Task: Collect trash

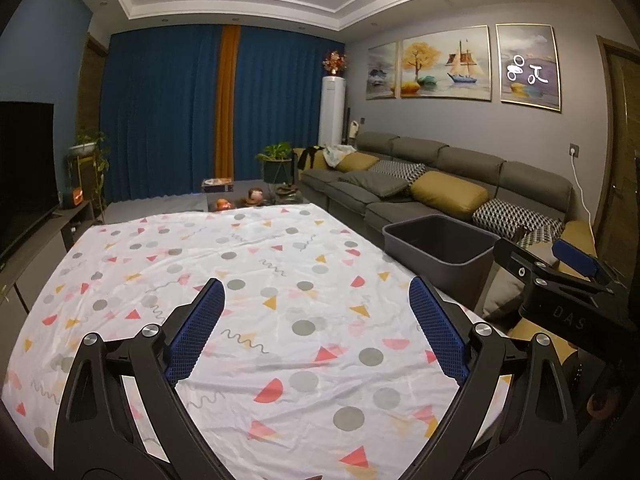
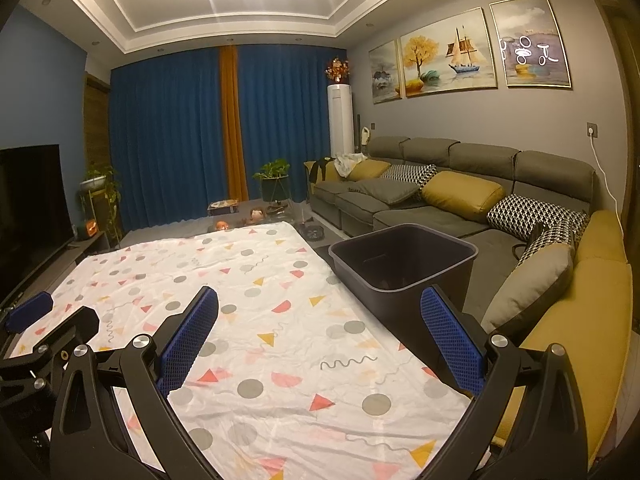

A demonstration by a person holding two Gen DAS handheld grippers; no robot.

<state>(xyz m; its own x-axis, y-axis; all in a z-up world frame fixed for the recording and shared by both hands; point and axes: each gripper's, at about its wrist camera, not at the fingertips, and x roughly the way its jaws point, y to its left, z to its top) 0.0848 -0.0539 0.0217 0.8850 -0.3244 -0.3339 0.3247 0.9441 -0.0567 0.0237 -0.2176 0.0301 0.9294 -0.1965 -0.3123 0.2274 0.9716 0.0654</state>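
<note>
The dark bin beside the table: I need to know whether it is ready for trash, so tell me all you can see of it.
The bin is a dark grey, rectangular, plastic-looking tub with a rolled rim and no lid. It stands upright at the patterned tablecloth's right edge, before the sofa. Its inside looks dark; contents cannot be told. No gripper touches it.

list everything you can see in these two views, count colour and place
tablecloth: one, white with grey dots and pink and yellow shapes, over the table in front
bin: one, dark grey, open, beside the table's right edge
sofa: one, grey, along the right wall
cushions: several, mustard, grey and black-and-white patterned, on the sofa
curtains: blue with one orange strip, far wall
paintings: three, on the wall above the sofa
air conditioner: one, white, standing in the far corner
plants: two, green, by the curtains
TV: one, black, left side
left tongs: open, blue pads, nothing between
right tongs: open, blue pads, nothing between
</note>
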